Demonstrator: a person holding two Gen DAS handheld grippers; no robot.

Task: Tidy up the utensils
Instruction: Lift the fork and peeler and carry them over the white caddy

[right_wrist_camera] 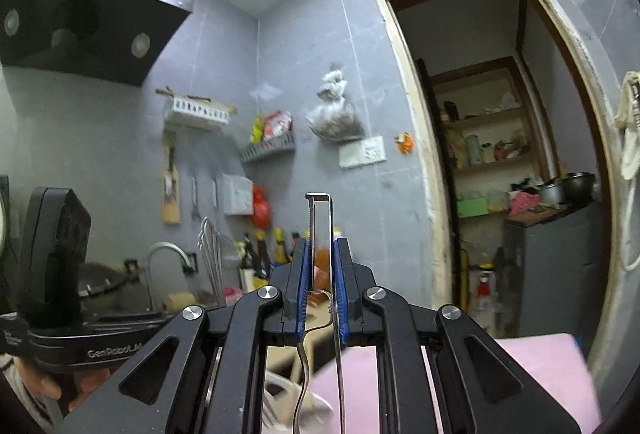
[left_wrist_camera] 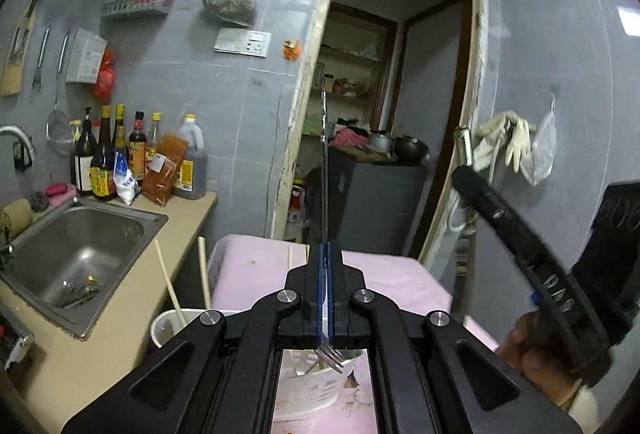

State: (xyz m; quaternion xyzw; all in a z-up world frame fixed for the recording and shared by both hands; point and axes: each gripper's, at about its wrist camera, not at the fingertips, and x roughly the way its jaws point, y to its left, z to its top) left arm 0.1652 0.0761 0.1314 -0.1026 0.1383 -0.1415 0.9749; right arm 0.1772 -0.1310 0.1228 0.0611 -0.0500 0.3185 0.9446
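The left gripper fills the bottom of its view at 6 o'clock, jaws pressed tight on a thin metal fork, whose handle runs up toward 12 o'clock while the tines poke out behind the blue pads. Beneath it lies a pink cloth-covered table and a white utensil holder with pale chopsticks at 7 o'clock. At 9 o'clock a steel sink sits in a beige counter, sauce bottles behind it against grey tiles. A doorway opens at 1 o'clock.

The right gripper has its jaws narrow, closed on a metal peeler, a slim rectangular frame with a serrated edge, standing upright. A black range hood hangs at 10 o'clock.
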